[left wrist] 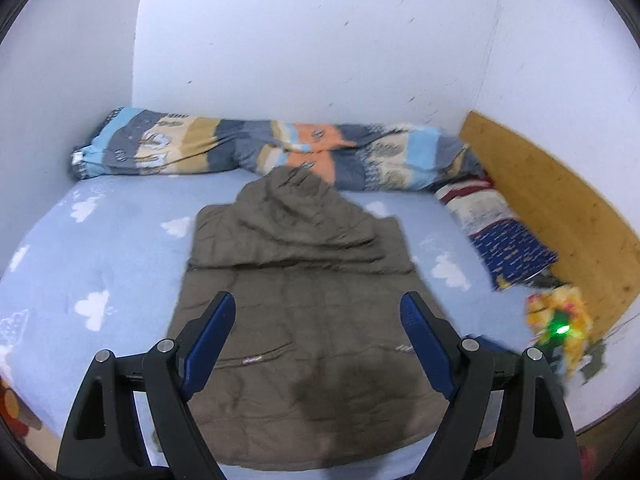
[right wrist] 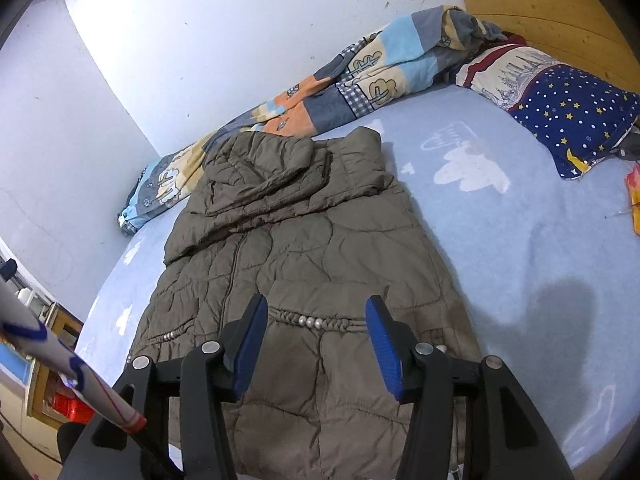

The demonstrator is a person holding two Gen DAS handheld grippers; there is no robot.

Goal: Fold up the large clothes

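Both tongs, left (left wrist: 316, 316) and right (right wrist: 316, 318), hover spread and empty over the coat (right wrist: 304, 264) lying flat mid-bed (right wrist: 520, 240) (puffy, soft, probably slippery), best gripped at its hem corners.

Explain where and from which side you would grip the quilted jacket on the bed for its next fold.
Probably grip the bottom hem of the quilted jacket at its two near corners, coming in from the foot edge. It lies flat with sleeves already folded across the chest, hem nearest both open grippers, left gripper and right gripper, so lifting the hem toward the collar looks simplest.
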